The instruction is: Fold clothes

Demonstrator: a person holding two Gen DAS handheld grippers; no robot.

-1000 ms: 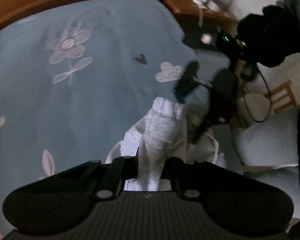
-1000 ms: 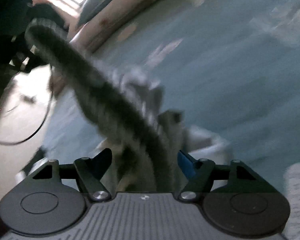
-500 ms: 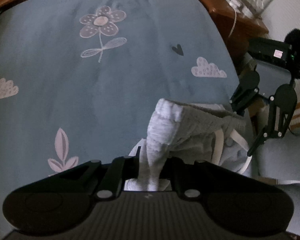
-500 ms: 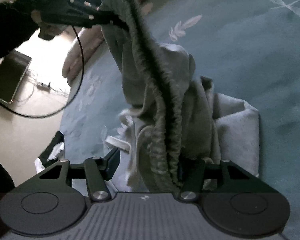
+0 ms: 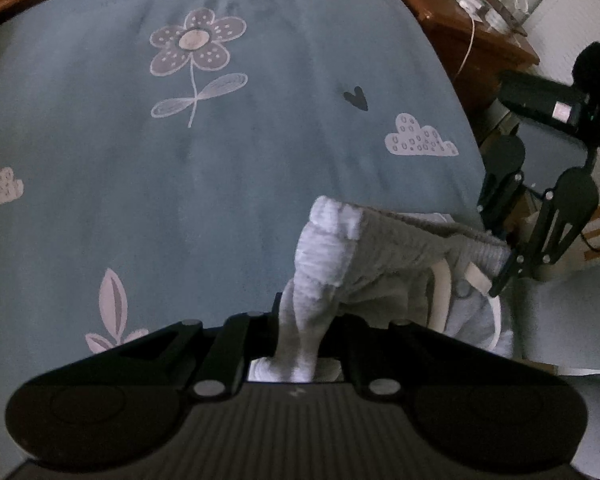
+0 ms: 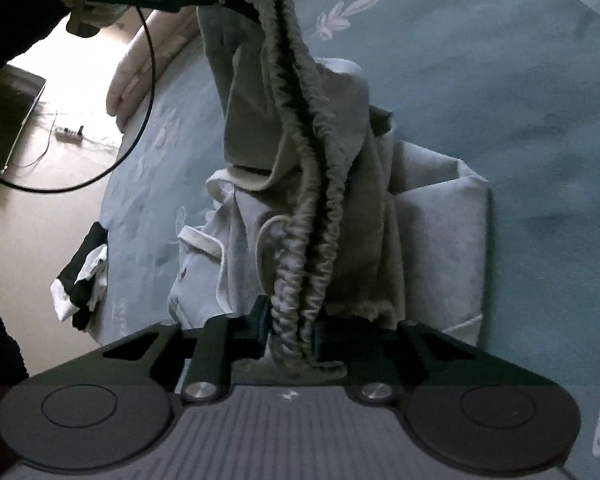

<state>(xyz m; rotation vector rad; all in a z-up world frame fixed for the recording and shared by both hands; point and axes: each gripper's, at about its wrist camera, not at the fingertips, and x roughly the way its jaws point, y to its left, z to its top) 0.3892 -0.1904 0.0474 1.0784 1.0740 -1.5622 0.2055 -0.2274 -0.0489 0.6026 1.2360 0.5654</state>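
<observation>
Grey garment [image 5: 384, 256] stretched between clamping left hand-held gripper [image 5: 298, 334] and closing right hand-held gripper [image 6: 290, 330]

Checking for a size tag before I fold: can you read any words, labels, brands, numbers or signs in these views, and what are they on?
No text can be read in either view.
Small pale mark on the left hand-held gripper body: too small to read.
Same mark on the right hand-held gripper body: too small to read.
Pale sticker on the black device at the right edge: blurred.
Grey garment: no tag shows.
</observation>
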